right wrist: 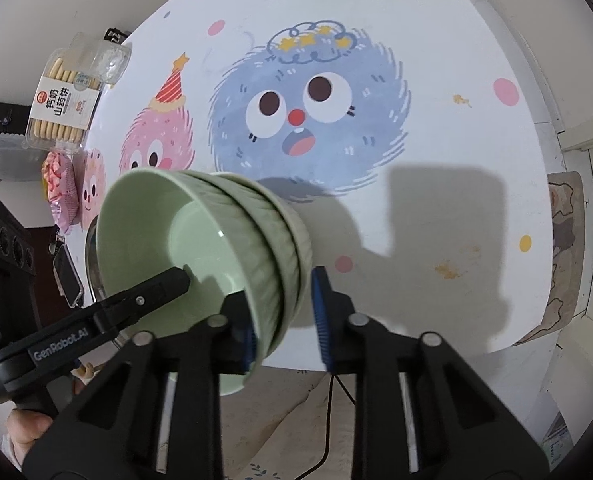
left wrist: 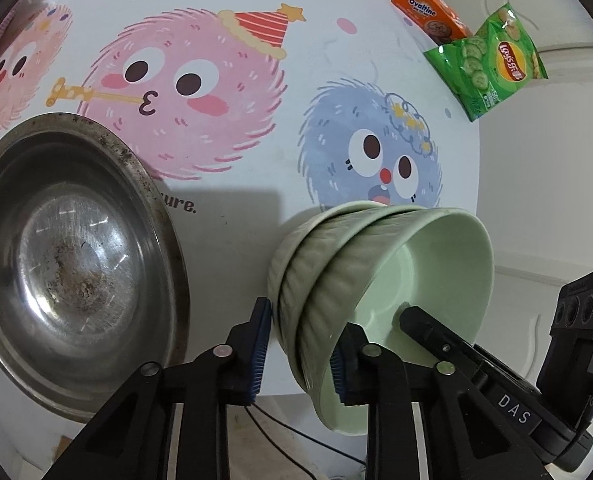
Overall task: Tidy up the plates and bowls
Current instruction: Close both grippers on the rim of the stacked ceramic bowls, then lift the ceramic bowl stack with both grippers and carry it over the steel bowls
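A nested stack of pale green ribbed bowls point(left wrist: 376, 272) is held tilted on its side above the table, mouth toward the right in the left wrist view and toward the left in the right wrist view point(right wrist: 216, 240). My left gripper point(left wrist: 298, 352) straddles the stack's rims, one finger inside and one outside. My right gripper point(right wrist: 284, 320) straddles the rims from the other side in the same way. A worn steel plate point(left wrist: 68, 260) lies flat on the table to the left of the bowls.
The round table point(right wrist: 436, 160) has a cartoon-printed cover. An orange Ovaltine box point(left wrist: 428, 12) and a green chip bag point(left wrist: 488, 60) lie at its far edge. A biscuit pack point(right wrist: 64, 96) and a pink packet point(right wrist: 62, 188) lie at its left edge.
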`<state>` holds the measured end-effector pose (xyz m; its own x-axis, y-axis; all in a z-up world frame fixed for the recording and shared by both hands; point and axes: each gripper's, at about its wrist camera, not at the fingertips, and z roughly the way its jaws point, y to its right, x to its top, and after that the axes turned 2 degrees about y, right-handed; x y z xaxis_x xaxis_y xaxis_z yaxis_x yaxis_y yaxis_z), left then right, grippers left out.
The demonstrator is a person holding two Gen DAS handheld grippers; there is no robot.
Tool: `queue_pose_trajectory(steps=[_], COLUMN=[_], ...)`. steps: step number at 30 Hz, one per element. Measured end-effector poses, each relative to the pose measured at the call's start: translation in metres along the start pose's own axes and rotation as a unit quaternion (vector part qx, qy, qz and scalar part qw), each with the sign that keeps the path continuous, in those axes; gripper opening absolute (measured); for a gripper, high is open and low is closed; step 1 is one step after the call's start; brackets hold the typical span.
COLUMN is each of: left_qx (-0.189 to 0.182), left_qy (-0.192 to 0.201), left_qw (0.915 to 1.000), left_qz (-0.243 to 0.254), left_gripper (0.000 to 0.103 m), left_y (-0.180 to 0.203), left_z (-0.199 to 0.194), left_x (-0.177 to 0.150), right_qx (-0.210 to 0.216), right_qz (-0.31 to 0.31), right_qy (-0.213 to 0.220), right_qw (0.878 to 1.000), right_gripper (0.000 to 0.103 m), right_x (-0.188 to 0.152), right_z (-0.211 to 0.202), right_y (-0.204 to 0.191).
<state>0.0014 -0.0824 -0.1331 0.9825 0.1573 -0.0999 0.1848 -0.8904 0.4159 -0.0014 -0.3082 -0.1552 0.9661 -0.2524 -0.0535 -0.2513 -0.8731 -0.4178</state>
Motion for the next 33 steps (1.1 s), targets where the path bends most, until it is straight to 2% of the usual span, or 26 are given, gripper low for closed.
queue_pose_trajectory(steps=[10,15,33], left_qx=[0.000,-0.008,0.004], left_qy=[-0.002,-0.004,-0.008], left_qw=[1.0000,1.0000,0.9996], left_qz=[0.004,-0.003,0.025], left_gripper=[0.025,0.020,0.018], left_y=[0.001,-0.004,0.013], left_z=[0.001,0.000,-0.002], left_x=[0.002,0.002,0.010], right_qx=[-0.004,-0.004,-0.009], right_qz=[0.003,-0.003,-0.008], right_qy=[-0.010,-0.009,-0.005], right_qw=[1.000,1.000,1.000], right_gripper=[0.025,0.026,0.026], right_x=[0.004,0.003,0.006], right_z=[0.004,0.003,-0.005], right_y=[-0.001,-0.002,-0.002])
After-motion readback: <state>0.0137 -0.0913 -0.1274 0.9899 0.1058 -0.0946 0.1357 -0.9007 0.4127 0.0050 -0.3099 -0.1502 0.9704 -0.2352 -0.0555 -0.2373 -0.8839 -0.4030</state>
